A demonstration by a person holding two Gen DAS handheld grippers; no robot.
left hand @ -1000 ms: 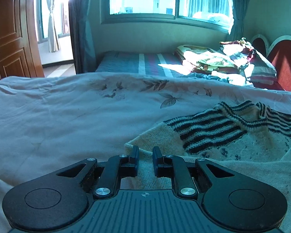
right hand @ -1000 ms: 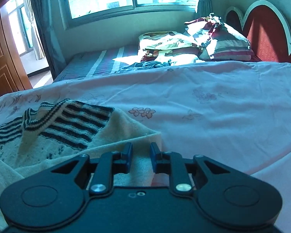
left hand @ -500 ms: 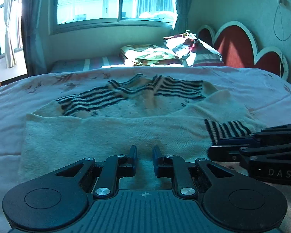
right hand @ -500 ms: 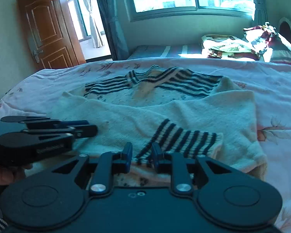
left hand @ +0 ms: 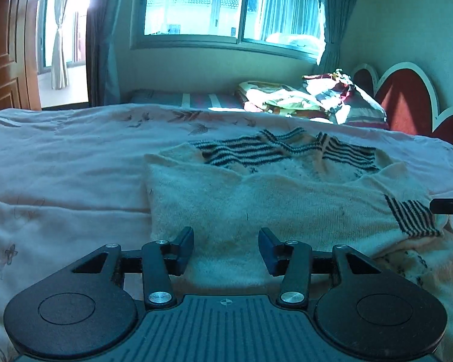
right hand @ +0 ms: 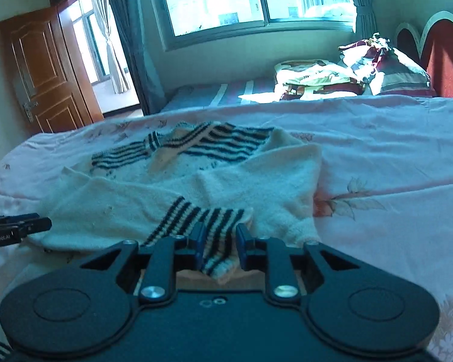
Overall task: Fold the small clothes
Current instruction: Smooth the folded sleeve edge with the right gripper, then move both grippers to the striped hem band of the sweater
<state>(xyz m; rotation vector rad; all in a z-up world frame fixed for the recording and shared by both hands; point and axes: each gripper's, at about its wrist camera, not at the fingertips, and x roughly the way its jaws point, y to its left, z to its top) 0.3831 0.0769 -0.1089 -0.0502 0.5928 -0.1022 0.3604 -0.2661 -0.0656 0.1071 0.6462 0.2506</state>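
Cream sweater [left hand: 256,208] with striped yoke lay partly folded on the pink floral bedspread [left hand: 60,163], sleeves crossed over its front. Striped cuff [right hand: 208,226] sat between the right gripper [right hand: 218,249] pads, jaws narrow, apparently pinching it. Left gripper [left hand: 226,250] jaws had just been opening, nothing clamped, sweater hem under the gap.

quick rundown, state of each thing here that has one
sweater: flat on the bed, both sleeves folded across its front
striped cuff: between the right gripper's fingers
left gripper: open, has just been opening, over the sweater's hem
right gripper: narrow gap, grip unclear
door: open
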